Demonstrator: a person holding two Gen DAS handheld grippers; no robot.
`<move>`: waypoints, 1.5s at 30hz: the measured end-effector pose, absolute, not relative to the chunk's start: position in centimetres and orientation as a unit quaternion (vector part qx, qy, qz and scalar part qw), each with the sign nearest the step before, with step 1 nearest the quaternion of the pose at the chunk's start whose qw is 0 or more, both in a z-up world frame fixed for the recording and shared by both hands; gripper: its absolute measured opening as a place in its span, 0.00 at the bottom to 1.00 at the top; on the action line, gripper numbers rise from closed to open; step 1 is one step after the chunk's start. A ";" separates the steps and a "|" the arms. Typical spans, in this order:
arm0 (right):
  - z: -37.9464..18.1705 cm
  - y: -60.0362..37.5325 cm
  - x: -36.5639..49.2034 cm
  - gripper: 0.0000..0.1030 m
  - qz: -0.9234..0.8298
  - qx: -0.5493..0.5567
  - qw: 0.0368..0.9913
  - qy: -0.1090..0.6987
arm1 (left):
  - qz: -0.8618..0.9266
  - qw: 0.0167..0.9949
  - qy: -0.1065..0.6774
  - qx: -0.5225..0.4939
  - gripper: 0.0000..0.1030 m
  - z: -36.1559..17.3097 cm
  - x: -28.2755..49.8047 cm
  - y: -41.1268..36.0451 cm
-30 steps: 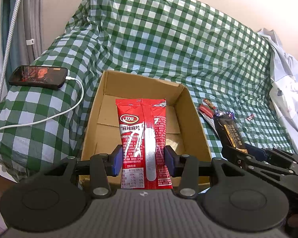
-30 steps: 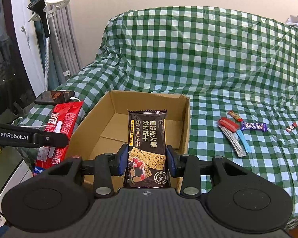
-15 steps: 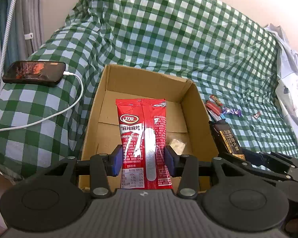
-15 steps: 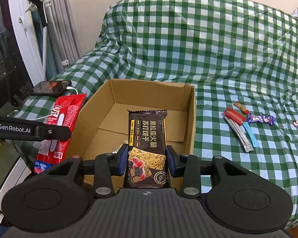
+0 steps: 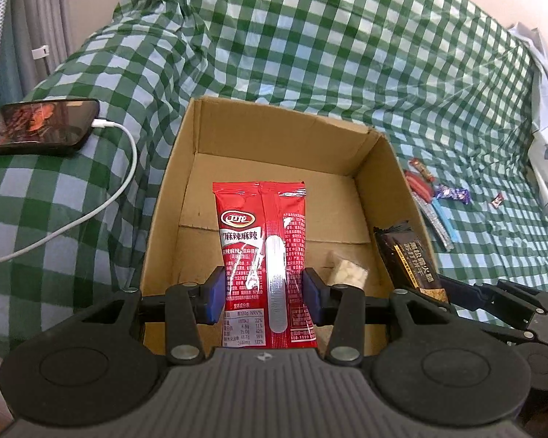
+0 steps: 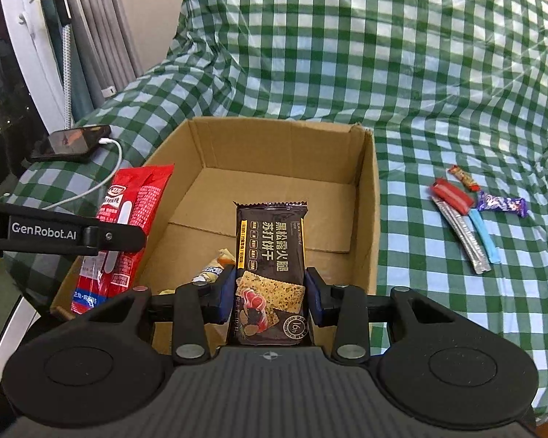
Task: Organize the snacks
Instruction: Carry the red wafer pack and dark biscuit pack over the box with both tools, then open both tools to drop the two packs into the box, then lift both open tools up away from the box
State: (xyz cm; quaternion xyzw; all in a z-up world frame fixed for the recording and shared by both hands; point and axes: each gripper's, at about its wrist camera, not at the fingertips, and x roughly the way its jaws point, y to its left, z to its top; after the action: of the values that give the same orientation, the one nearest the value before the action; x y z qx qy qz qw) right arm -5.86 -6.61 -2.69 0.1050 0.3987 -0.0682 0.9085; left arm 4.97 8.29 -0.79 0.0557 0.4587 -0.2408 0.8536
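- Nearest in the left wrist view: left gripper (image 5: 263,297), blue pads clamped part-way closed on the lower half of a tall red foil snack pouch (image 5: 265,252) with white lettering, held upright.
- Same in the right wrist view: right gripper (image 6: 270,301), jaws narrower, pinching the lower end of a dark brown cracker packet (image 6: 270,270) with a yellow side stripe, also upright.
- No change in either grip across the last second; both packets sit between the pads exactly as before.
- Changed instead: both hands lower and closer in than a second ago, open brown cardboard box (image 5: 380,153) now larger and more directly beneath both packets.
- On the box floor near the front wall: a small clear-wrapped pale snack (image 5: 349,272), already stowed.
- Judged step: carrying two packets in together, release not yet done; a little more descent looks needed before letting go.
- Risk as judged: the two grippers close side by side over one opening, so crowding at the drop.
- Beyond the box to its right, on the green-and-white checked cloth (image 6: 438,91): a loose cluster of small wrapped sticks and candies (image 6: 464,219), still to be gathered.
- Far left on the cloth: a black phone (image 5: 40,126) with a white charging cable (image 5: 102,204), no part of the job.
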 end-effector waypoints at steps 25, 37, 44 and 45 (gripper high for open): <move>-7.2 -8.8 0.2 0.42 -0.080 0.126 0.893 0.425 | -0.220 0.838 0.490 0.099 0.70 -5.9 10.2 5.4; -4.3 -7.4 -4.4 0.83 -0.101 0.114 0.900 0.408 | -0.180 0.861 0.464 0.109 0.99 -3.1 4.7 8.4; -2.6 -3.1 -9.8 0.92 -0.082 0.069 0.909 0.403 | -0.162 0.877 0.441 0.100 0.99 -1.7 -2.0 10.9; -2.3 -2.6 -10.5 0.92 -0.084 0.059 0.911 0.398 | -0.162 0.880 0.434 0.101 0.99 -1.4 -2.7 11.2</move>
State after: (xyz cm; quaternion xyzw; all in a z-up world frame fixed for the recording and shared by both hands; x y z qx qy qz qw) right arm -10.48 -2.63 -2.27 0.0592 0.3984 -0.0840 0.9114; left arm -2.68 11.18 -1.39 0.1008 0.4341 -0.1617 0.8805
